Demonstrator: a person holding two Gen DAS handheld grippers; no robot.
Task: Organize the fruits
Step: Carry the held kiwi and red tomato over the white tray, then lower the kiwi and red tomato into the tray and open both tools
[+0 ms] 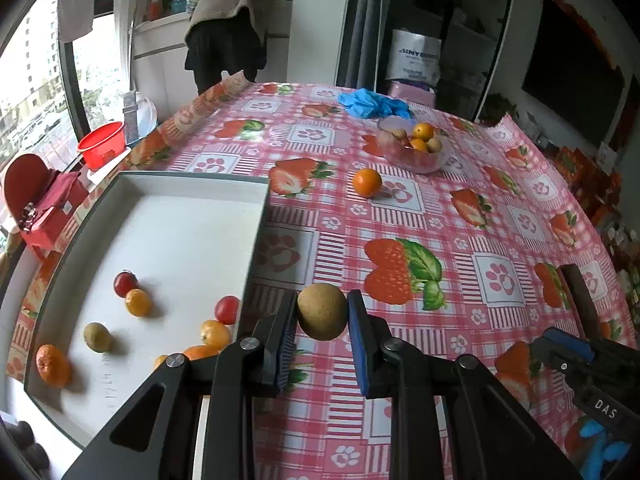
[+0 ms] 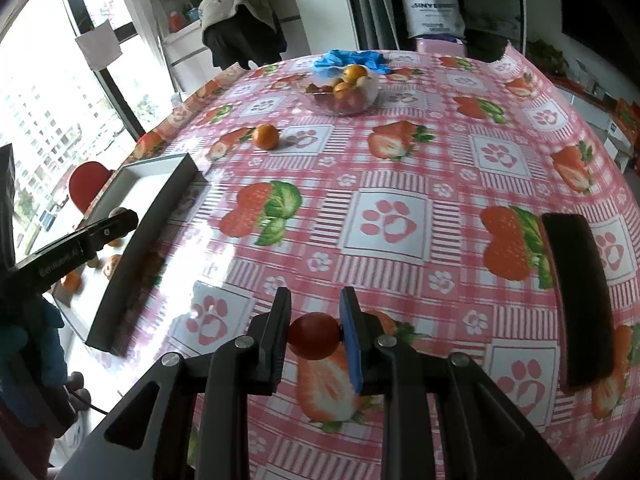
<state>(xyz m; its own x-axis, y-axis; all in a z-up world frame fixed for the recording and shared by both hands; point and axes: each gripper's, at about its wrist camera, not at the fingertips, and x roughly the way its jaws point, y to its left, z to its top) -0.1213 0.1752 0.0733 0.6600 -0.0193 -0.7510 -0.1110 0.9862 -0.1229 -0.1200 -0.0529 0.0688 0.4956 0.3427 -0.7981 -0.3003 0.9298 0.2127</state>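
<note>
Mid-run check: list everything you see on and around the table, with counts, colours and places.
white tray: one, table's left edge; about eight small fruits inside, red, orange, brown-green
clear bowl: one, far side; oranges, brown and red fruits
loose orange: one, on tablecloth between tray and bowl
blue gloves: crumpled, behind bowl
dark block: one, right side
red basin: one, beyond tray
person: background, back turned
left hand-held gripper: shut on brown round fruit
right hand-held gripper: shut on cherry tomato
</note>
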